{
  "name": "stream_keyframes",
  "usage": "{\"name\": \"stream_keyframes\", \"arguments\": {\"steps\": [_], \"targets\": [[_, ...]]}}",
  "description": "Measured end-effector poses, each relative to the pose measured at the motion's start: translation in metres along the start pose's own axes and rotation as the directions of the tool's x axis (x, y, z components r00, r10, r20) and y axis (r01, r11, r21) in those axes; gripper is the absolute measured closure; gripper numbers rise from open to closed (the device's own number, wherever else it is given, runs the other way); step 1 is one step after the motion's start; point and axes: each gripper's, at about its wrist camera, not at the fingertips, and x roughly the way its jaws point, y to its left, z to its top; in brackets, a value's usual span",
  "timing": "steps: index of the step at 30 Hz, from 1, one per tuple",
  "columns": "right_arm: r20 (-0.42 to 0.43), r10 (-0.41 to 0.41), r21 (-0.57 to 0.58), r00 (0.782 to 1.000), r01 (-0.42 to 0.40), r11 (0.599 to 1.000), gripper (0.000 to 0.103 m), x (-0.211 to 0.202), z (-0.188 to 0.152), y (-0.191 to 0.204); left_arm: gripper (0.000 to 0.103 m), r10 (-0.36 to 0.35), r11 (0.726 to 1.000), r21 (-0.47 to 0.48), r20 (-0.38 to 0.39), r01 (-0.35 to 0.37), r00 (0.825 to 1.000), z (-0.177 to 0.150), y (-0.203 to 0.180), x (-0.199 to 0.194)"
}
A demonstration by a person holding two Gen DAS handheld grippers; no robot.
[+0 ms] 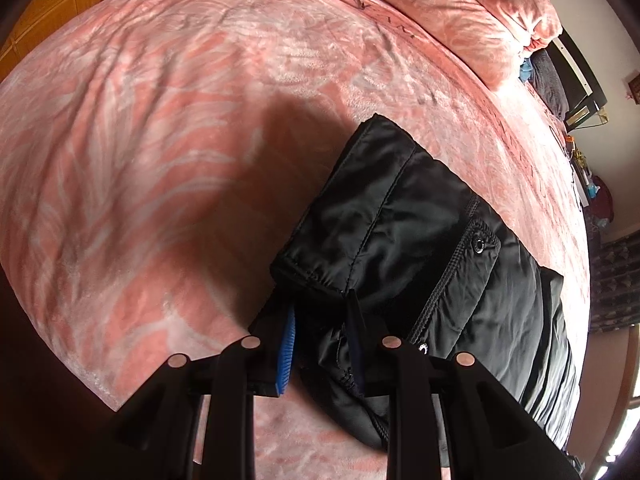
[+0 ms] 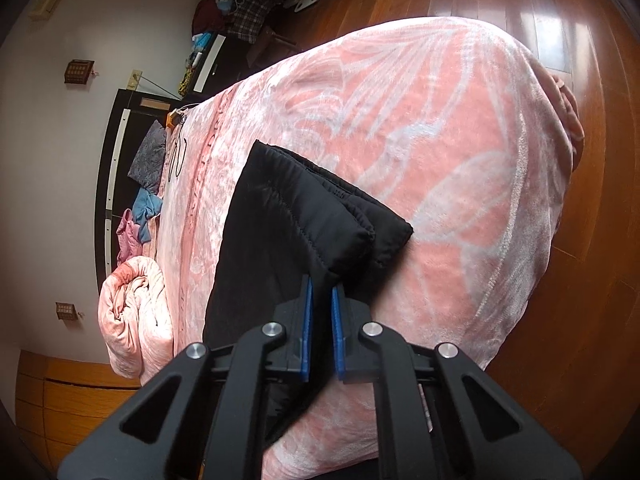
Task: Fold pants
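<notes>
- The left gripper point(image 1: 320, 304) is clamped on a bunched edge of the black pants point(image 1: 400, 240), its blue pad point(image 1: 287, 344) against the cloth.
- The pants lie folded on the pink blanket point(image 1: 160, 160); a snap point(image 1: 479, 244) shows on their waistband.
- A rolled quilt point(image 1: 460, 8) sits at the bed's far edge.
- The right gripper point(image 2: 322, 292) is pinched together on a thin fold at the pants' point(image 2: 280, 240) near edge.
- Wood floor point(image 2: 520, 0) lies beyond the blanket point(image 2: 460, 160).
</notes>
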Motion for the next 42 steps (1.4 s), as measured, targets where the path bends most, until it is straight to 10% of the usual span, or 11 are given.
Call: {"name": "stream_keyframes", "arguments": {"steps": [8, 12, 16, 42], "targets": [[-0.034, -0.034, -0.003, 0.999, 0.033, 0.999, 0.091, 0.01, 0.006, -0.005, 0.079, 0.012, 1.0, 0.023, 0.007, -0.012, 1.0, 0.0, -0.001, 0.001], [0.004, -0.025, 0.023, 1.0, 0.025, 0.999, 0.068, -0.005, 0.008, -0.011, 0.075, 0.014, 0.999, 0.049, 0.024, -0.016, 1.0, -0.005, -0.004, -0.006], [0.019, 0.025, 0.041, 1.0, -0.026, 0.999, 0.048, -0.022, 0.01, -0.02, 0.027, -0.026, 0.997, 0.072, 0.072, 0.021, 0.997, -0.016, -0.004, -0.024], [-0.011, 0.207, 0.016, 0.978, -0.207, 0.978, 0.043, 0.02, 0.015, -0.033, 0.022, -0.017, 1.0, -0.009, 0.199, 0.019, 0.98, -0.05, -0.018, -0.007]]}}
